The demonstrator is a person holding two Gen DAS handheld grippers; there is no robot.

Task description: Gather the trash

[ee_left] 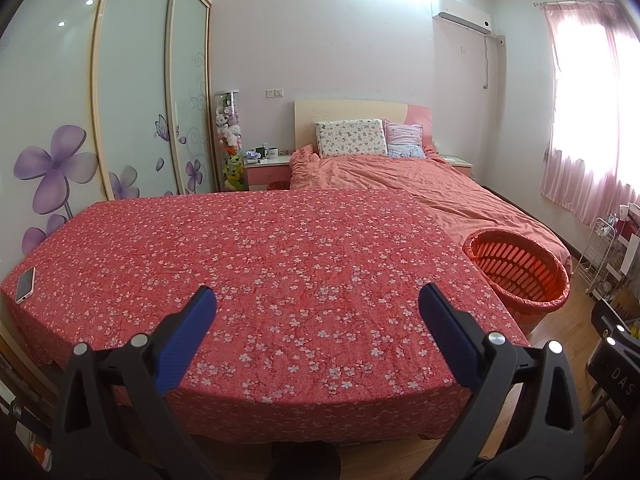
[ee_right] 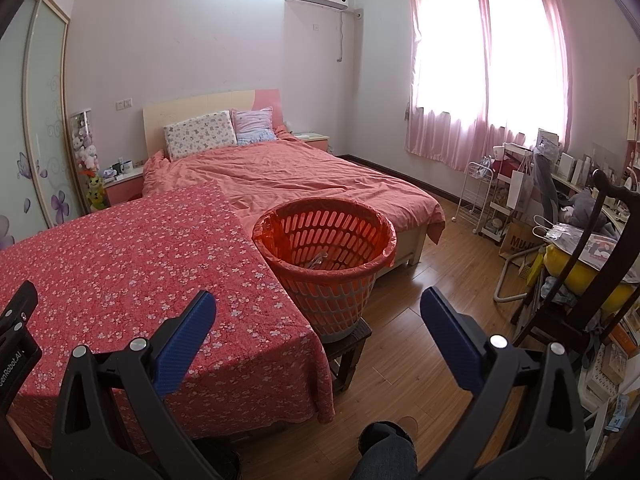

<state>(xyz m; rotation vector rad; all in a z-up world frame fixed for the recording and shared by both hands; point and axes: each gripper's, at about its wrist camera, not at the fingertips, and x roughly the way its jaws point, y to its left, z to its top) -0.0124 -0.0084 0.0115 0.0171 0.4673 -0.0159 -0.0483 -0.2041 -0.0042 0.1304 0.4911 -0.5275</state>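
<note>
An orange slatted basket [ee_right: 324, 240] lined with an orange bag stands on a small dark stool [ee_right: 348, 344] at the table's right side; a pale scrap [ee_right: 318, 260] lies at its bottom. The basket also shows in the left wrist view [ee_left: 520, 268]. My left gripper [ee_left: 318, 300] is open and empty above the near part of the red floral tablecloth [ee_left: 260, 248]. My right gripper [ee_right: 318, 304] is open and empty, held in front of the basket, over the table's right corner. No loose trash shows on the cloth.
A phone [ee_left: 25, 284] lies at the table's left edge. A bed [ee_right: 288, 176] stands behind the table. A dark chair [ee_right: 592, 264], a white rack [ee_right: 476, 196] and clutter line the right wall. A wardrobe [ee_left: 120, 100] is at left. Wood floor [ee_right: 432, 264] lies beside the basket.
</note>
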